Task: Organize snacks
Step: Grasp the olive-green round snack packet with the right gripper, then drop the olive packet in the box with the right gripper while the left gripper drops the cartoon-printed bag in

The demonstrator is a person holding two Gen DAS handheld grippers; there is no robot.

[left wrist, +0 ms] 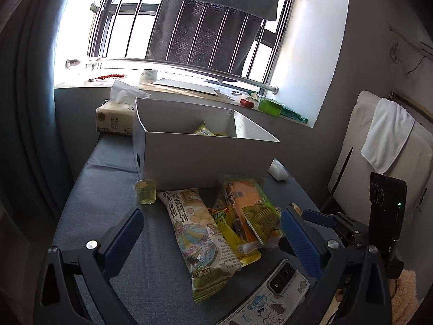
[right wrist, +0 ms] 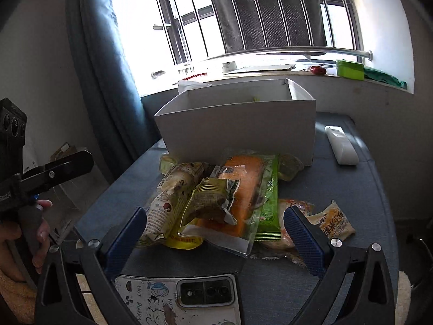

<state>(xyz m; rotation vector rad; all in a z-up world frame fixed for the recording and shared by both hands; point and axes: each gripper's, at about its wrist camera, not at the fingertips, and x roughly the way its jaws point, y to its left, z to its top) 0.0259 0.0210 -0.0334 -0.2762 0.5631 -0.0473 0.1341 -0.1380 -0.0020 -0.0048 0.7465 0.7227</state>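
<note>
Closest to my right camera lies a phone point(right wrist: 178, 300) in a cartoon case, flat on the blue-grey tabletop point(right wrist: 351, 203), its camera block facing up. My right gripper point(right wrist: 215, 239) hangs just above it, jaws spread wide apart and holding nothing. Between and beyond its fingers I see the pile of snacks: an orange packet point(right wrist: 243, 187) in clear wrap, a crumpled olive-green pouch point(right wrist: 213, 197) lying on top of it, a long light-green bar wrapper point(right wrist: 268, 203) beside it on the right, and a pale biscuit bag point(right wrist: 165, 205) on the left. One small beige packet point(right wrist: 333, 222) lies a little apart, to the right of the pile.

My left gripper point(left wrist: 211, 239) is also spread wide and holds nothing; the biscuit bag point(left wrist: 200, 233) with the printed carousel lies between its fingers, on the table. A small cup of yellowish jelly point(left wrist: 146, 191) stands just left of the pile, near the box.

Behind the snacks stands an open white cardboard box point(left wrist: 205, 157), and one yellow packet point(left wrist: 204, 130) is already inside it. A white remote control point(right wrist: 341, 147) lies right of the box, and a tissue pack point(left wrist: 115, 117) stands behind its left corner.
</note>
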